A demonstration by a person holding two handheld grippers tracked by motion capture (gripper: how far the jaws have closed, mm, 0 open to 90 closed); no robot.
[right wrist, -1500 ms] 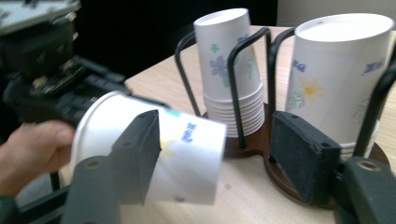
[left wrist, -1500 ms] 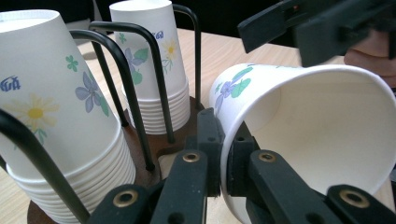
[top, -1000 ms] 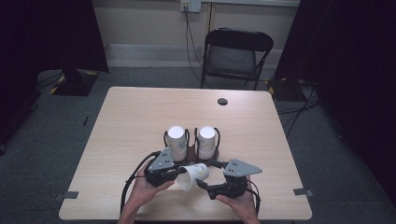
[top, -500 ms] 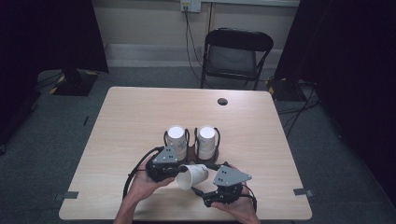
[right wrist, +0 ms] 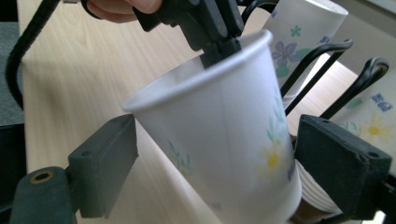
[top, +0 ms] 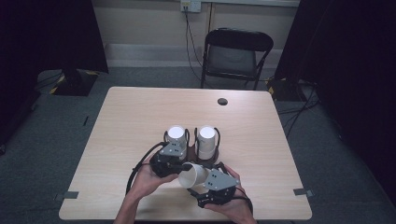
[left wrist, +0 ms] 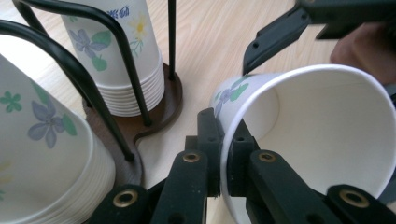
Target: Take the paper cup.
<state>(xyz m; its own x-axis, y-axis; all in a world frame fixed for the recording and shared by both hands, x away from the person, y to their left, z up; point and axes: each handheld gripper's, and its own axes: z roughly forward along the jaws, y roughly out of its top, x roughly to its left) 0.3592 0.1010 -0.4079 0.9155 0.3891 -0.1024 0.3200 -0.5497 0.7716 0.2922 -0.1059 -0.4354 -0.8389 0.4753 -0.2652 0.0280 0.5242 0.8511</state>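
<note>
While my left tongs [left wrist: 223,154] pinch the paper cup's [top: 192,175] rim above the worktop [top: 126,121], my right tongs [right wrist: 215,177] have just been opening, jaws flanking the cup, pads apart from it.

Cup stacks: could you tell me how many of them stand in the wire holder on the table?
2: the left stack and the right stack, side by side in the wire holder, just beyond the loose cup.
</note>
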